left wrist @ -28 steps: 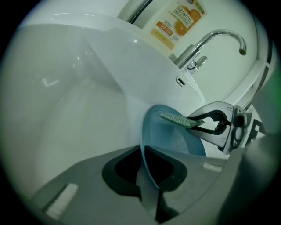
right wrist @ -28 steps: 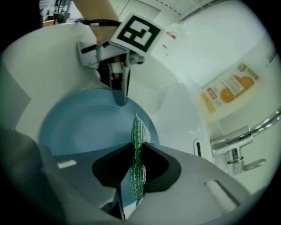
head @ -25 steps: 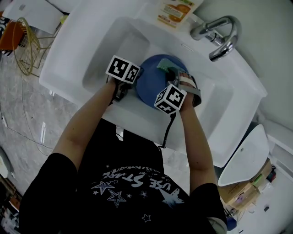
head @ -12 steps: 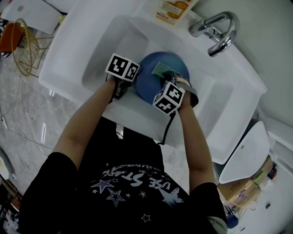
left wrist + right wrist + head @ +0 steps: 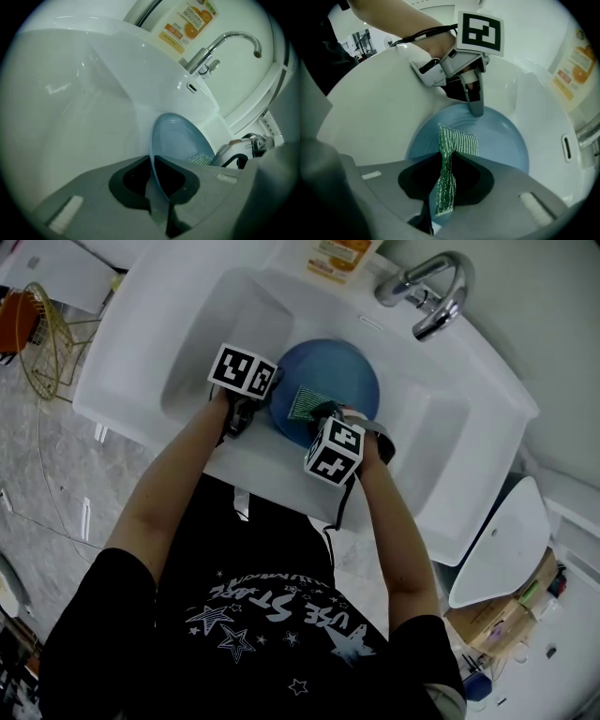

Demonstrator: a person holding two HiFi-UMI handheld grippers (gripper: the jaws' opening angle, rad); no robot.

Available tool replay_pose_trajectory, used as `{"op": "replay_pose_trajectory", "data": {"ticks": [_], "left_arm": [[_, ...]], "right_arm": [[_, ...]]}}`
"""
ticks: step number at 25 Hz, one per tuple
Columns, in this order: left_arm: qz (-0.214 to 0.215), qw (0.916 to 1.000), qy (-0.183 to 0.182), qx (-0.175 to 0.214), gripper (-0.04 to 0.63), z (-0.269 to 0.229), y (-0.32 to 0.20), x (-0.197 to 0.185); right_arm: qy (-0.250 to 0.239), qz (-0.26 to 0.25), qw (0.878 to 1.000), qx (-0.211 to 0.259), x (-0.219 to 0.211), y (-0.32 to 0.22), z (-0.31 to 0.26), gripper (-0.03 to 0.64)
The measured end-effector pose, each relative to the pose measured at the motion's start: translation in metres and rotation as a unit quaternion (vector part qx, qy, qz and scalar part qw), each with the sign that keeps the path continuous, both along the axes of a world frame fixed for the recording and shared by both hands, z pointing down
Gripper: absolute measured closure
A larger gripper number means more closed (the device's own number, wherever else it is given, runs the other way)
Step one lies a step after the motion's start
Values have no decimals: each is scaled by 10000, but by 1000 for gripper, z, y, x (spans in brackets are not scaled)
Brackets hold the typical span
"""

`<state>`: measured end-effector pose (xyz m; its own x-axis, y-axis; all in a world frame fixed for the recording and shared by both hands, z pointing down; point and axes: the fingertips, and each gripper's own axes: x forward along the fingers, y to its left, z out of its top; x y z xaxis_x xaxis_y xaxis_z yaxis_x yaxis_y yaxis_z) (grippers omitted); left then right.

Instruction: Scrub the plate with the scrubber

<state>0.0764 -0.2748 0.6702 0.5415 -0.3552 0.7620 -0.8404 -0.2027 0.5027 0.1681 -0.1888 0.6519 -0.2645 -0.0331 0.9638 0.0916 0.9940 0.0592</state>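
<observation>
Head view hides most of the gripping: the marker cubes sit over both tools, so their jaws barely show there, and the plate's near rim disappears beneath them. At the top edge, a bottle with an orange label (image 5: 342,254) on the white counter (image 5: 502,395) is cut off.

Left gripper view settles the first grip. The left claw (image 5: 157,187) is closed almost fully, pinching the thin rim of the round blue plate (image 5: 178,140), which runs edge-on between the jaws. The plate stands tilted inside the white sink basin (image 5: 187,362); whether its far edge rests on the basin wall cannot be told. Its face is smooth, glossy and pale blue, with a shallow raised rim.

Right gripper view shows the right claw (image 5: 443,187) squeezed narrow on the green mesh scrubber (image 5: 457,140). The scrubber is crumpled thin where the jaws bite and fans out flat beyond them, its free end lying against the left half of the plate's face. The left claw's tip meets the plate's far rim in this view.

A curved chrome tap (image 5: 427,292) rises behind the basin, at the right.
</observation>
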Motion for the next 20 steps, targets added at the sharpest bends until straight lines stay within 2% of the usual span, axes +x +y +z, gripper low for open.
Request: {"op": "replay_pose_trajectory", "data": {"ticks": [10,13,16,20], "left_arm": [[30,10000,-61,33,554,0,0,0],[30,10000,-71,24,554,0,0,0],[2,10000,-75,3,554,0,0,0],[-38,10000,-59,-59,554,0,3,-1]], "right_arm": [[-298,52,9943,-1019,-4,34,-13,520],[-464,127,9918,-1186,-5,37,-20,520],[-635,141,9936,-919,-6,28,-29,520],[-857,108,9963,42,-5,-4,-47,522]]}}
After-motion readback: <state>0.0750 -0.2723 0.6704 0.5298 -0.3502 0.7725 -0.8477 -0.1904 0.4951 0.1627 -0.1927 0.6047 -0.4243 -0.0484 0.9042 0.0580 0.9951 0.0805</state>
